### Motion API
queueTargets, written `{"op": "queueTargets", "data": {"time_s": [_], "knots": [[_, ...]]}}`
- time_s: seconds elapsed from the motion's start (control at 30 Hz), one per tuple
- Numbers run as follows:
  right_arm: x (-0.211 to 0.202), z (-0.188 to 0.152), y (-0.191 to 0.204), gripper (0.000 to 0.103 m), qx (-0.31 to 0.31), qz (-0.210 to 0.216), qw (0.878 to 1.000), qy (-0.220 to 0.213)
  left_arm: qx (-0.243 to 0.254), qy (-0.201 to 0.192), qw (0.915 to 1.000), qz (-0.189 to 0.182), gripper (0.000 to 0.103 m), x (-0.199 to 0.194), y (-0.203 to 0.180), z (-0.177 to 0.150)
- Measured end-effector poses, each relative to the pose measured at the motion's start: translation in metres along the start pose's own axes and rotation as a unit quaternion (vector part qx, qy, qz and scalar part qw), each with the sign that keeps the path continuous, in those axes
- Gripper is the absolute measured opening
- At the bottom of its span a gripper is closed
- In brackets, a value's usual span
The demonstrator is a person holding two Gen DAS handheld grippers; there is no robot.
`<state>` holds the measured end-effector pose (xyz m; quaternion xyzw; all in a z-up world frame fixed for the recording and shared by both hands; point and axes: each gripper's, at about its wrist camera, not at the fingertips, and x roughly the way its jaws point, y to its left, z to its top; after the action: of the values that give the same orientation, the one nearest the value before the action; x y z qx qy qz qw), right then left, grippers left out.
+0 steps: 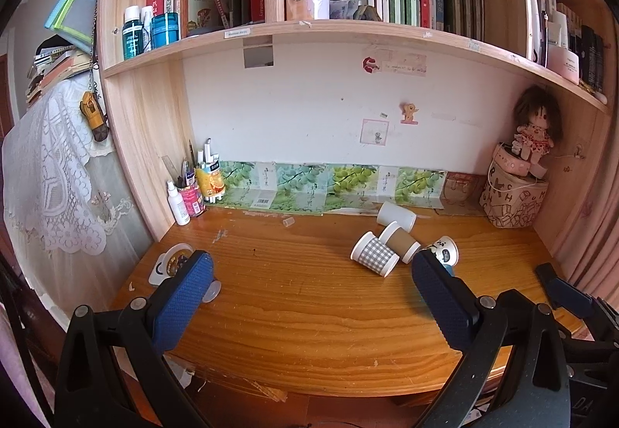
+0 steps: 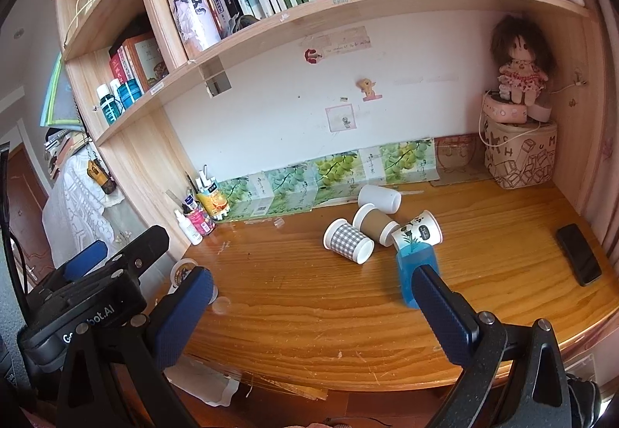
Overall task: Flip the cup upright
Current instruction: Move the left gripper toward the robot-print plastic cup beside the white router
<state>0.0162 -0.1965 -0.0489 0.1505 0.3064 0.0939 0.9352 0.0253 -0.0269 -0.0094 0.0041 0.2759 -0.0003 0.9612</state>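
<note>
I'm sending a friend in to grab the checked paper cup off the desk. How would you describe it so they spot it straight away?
On the wooden desk under the bookshelves, a cluster of tipped-over cups lies right of centre, in front of the grape-print cartons. The checked cup is the leftmost, lying on its side against the brown cup. Only it has a grey-and-white gingham pattern.

Black claw [image 1: 309, 296], blue textured pads [image 1: 182, 306]
</note>
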Motion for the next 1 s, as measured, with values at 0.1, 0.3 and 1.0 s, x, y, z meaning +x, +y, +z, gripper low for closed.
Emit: {"op": "queueTargets", "data": {"time_s": [0.1, 0.3, 1.0], "knots": [[0.006, -0.003, -0.002, 0.103, 0.006, 0.013, 1.000, 0.021, -0.006, 0.024, 0.9995, 0.018, 0.102, 0.002, 0.003, -0.005], [0.019, -0.009, 0.000, 0.103, 0.002, 0.023, 0.997, 0.069, -0.025, 0.070, 0.9961, 0.049, 0.102, 0.006, 0.013, -0.016], [0.082, -0.019, 0.067, 0.103, -0.110, 0.151, 0.974, 0.128, -0.194, 0.150, 0.9585, 0.145, 0.102, 0.057, 0.105, -0.045]]}}
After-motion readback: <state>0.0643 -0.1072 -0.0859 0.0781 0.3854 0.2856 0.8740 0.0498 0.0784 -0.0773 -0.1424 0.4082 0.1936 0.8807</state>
